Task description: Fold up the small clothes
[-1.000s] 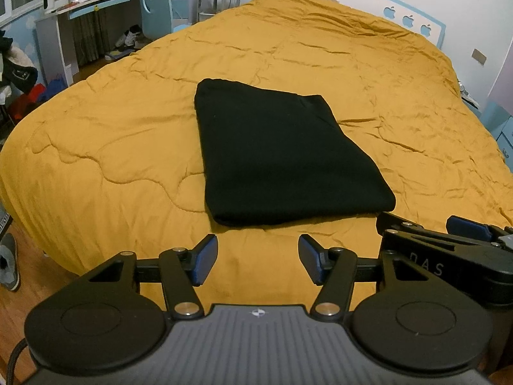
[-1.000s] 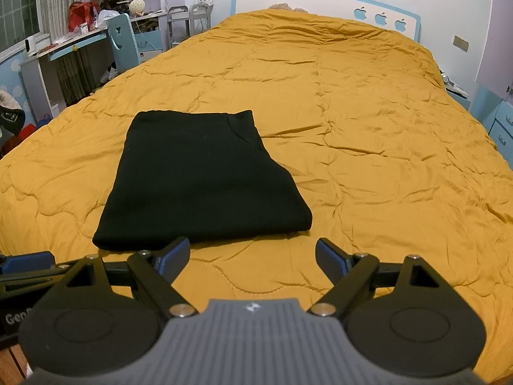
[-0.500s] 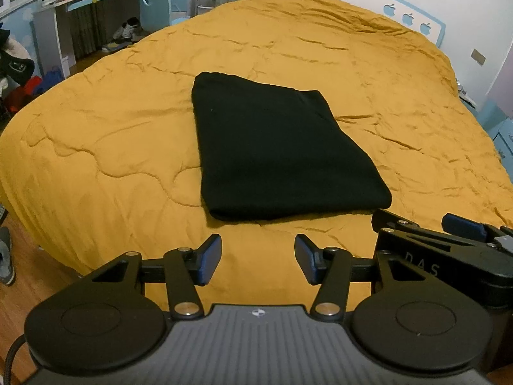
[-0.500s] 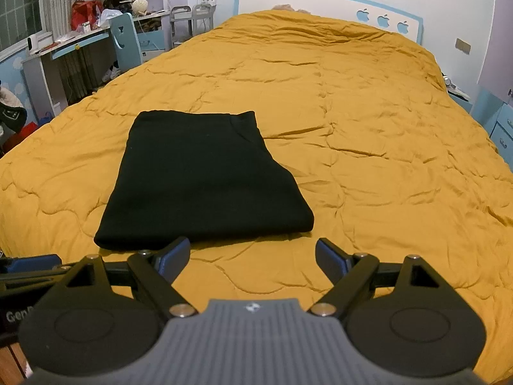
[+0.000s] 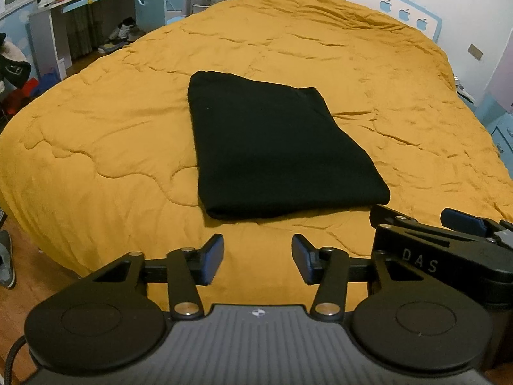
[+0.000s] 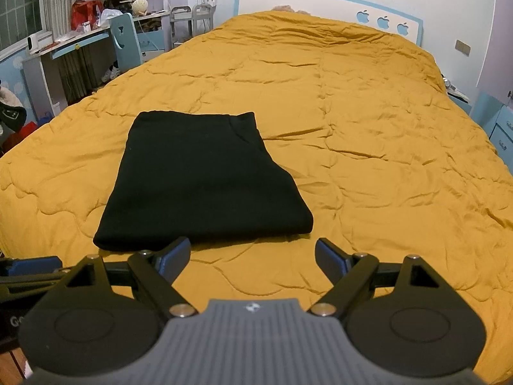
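A black garment (image 5: 272, 150) (image 6: 205, 179) lies folded into a flat rectangle on the mustard quilt (image 5: 112, 134) (image 6: 368, 128), near the bed's front edge. My left gripper (image 5: 256, 261) hovers short of the garment's near edge, its jaws closing with nothing between them. My right gripper (image 6: 253, 258) stands open and empty, just in front of the garment's near right corner. The right gripper's body shows at the right of the left wrist view, and the left gripper's blue pad at the far left of the right wrist view.
A white and blue headboard (image 6: 320, 3) closes the far end of the bed. A desk (image 6: 64, 45) and a blue chair (image 6: 125, 41) stand left of the bed. Blue drawers (image 6: 500, 131) stand at the right. Wooden floor and a shoe (image 5: 6, 263) lie at the lower left.
The left gripper's jaws have drawn closer together. The garment and the right gripper have not moved.
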`<state>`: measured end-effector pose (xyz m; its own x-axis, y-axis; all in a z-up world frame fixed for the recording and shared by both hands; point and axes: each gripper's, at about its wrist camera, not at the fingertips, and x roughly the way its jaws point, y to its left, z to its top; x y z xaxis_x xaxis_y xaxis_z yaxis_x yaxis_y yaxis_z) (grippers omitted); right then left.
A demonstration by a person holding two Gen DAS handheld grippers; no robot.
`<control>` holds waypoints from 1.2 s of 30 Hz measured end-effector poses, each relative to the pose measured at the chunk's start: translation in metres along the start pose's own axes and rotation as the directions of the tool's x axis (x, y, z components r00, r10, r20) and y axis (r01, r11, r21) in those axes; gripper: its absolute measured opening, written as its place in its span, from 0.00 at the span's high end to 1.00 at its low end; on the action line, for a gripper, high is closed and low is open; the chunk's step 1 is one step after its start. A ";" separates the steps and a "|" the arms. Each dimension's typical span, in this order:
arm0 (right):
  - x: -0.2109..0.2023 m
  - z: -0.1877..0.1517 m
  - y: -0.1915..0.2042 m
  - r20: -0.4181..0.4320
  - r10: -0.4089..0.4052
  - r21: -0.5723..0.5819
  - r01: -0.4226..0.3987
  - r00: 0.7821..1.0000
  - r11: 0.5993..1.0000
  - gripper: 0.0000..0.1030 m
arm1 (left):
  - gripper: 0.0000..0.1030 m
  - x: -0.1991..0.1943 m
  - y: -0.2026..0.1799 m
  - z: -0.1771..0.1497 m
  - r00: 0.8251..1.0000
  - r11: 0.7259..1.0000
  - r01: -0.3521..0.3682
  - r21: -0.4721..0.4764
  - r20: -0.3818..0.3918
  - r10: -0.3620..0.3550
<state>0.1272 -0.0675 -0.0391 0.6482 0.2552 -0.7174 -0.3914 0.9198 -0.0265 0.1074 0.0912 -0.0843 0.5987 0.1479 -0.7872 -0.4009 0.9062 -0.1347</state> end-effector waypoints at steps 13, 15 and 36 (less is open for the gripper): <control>-0.003 0.001 -0.008 0.017 0.019 0.041 -0.020 1.000 0.999 0.22 | 0.41 -0.005 0.003 0.002 0.997 0.997 0.074 -0.016 0.020 -0.074; -0.005 0.002 -0.010 0.019 0.024 0.052 -0.025 1.000 0.998 0.22 | 0.26 -0.006 0.004 0.003 0.998 0.999 0.044 -0.013 0.035 -0.043; -0.011 0.004 -0.011 0.036 0.013 0.046 -0.015 0.999 0.999 0.21 | 0.09 -0.014 -0.001 0.000 0.992 0.999 -0.047 -0.001 0.119 0.047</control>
<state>0.1270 -0.0795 -0.0276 0.6659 0.2781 -0.6923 -0.3704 0.9287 0.0168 0.0994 0.0879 -0.0732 0.6578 0.2363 -0.7151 -0.4294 0.8977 -0.0984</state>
